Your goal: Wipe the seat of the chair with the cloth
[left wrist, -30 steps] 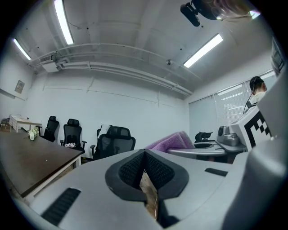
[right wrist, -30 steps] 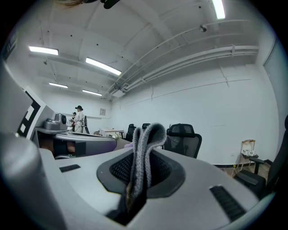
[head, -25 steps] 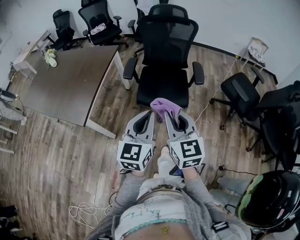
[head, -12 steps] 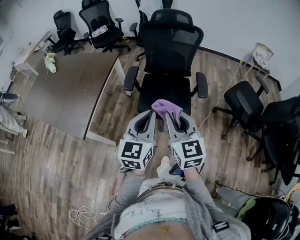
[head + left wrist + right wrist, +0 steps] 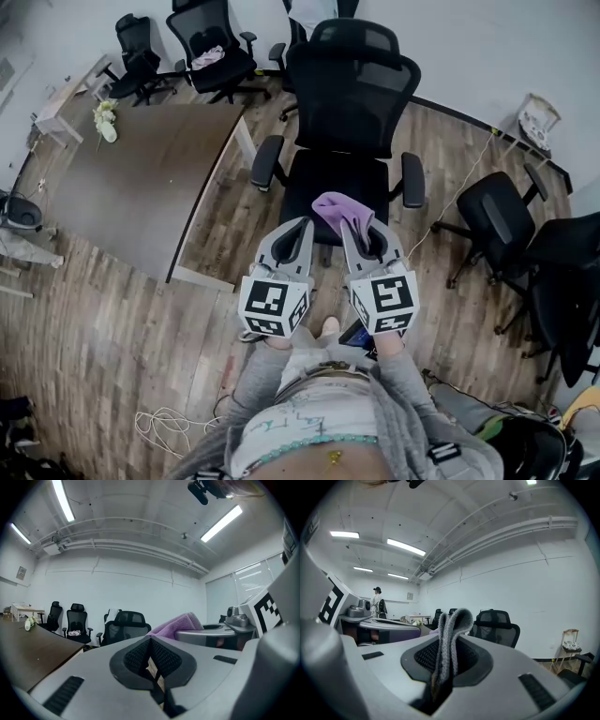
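Cloth [image 5: 339, 210], purple: a fold is clamped between the closed jaws of the right gripper [image 5: 364, 236] and held out toward the front edge of the chair seat [image 5: 330, 183], apparently ready for wiping; contact with the seat cannot be told. Left gripper [image 5: 295, 234]: jaws are pressed together on nothing and kept alongside, seemingly not needed.

1. The front of the black mesh office chair [image 5: 342, 173] seat is hidden behind the purple terry cloth [image 5: 339, 210] and the right claw [image 5: 364, 232].
2. The cloth's lower end disappears between that claw's jaws.
3. The small pale items [image 5: 105, 120] on the corner of the brown bench [image 5: 131, 178] are too small to tell.
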